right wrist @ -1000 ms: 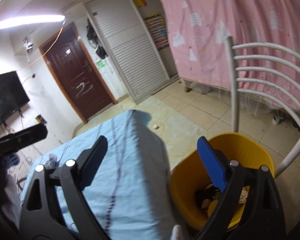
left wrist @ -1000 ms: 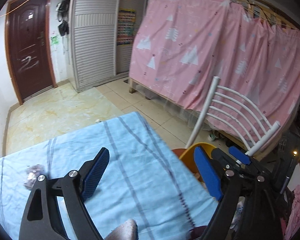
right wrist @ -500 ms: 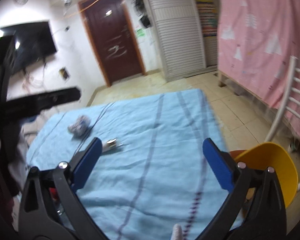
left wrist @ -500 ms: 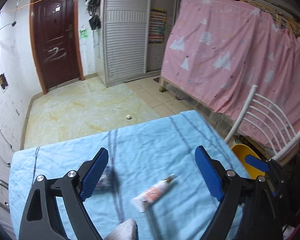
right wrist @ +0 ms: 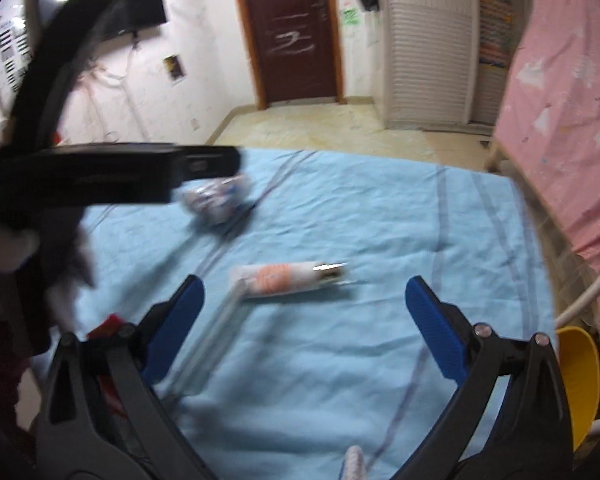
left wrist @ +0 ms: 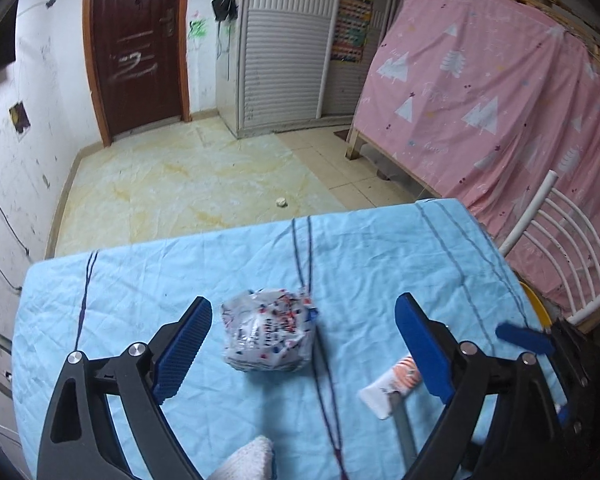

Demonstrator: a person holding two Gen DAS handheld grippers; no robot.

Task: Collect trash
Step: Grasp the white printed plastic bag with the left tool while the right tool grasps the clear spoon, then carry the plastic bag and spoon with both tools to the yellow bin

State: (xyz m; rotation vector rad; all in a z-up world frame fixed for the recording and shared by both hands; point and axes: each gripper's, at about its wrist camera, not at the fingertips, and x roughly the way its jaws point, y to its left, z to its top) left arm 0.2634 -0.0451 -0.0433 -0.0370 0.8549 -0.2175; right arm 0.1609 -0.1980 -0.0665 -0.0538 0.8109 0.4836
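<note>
A crumpled white wrapper ball [left wrist: 268, 330] with red and blue print lies on the light blue tablecloth [left wrist: 148, 288]. My left gripper [left wrist: 303, 306] hovers over it, jaws opening, the ball between the blue pads [left wrist: 180, 344] without touching them. An orange-and-white tube [left wrist: 396, 380] lies to the ball's right. In the right wrist view the tube [right wrist: 284, 282] lies ahead between my open right gripper's [right wrist: 305, 285] fingers, clear of both pads. The wrapper ball [right wrist: 216, 200] sits farther back, partly hidden by the left gripper's black body [right wrist: 100, 176].
A yellow bin [right wrist: 578, 376] stands off the table's right edge beside a white slatted chair [left wrist: 560, 240]. A grey metal strip [right wrist: 212, 344] lies by the tube's end. Something red [right wrist: 108, 324] shows at the table's near left. A pink curtain [left wrist: 480, 80] hangs behind.
Both grippers have swung left, away from the yellow bin and over the table. The wrapper ball now sits between the left fingers and the tube before the right ones. The right jaws stand wider.
</note>
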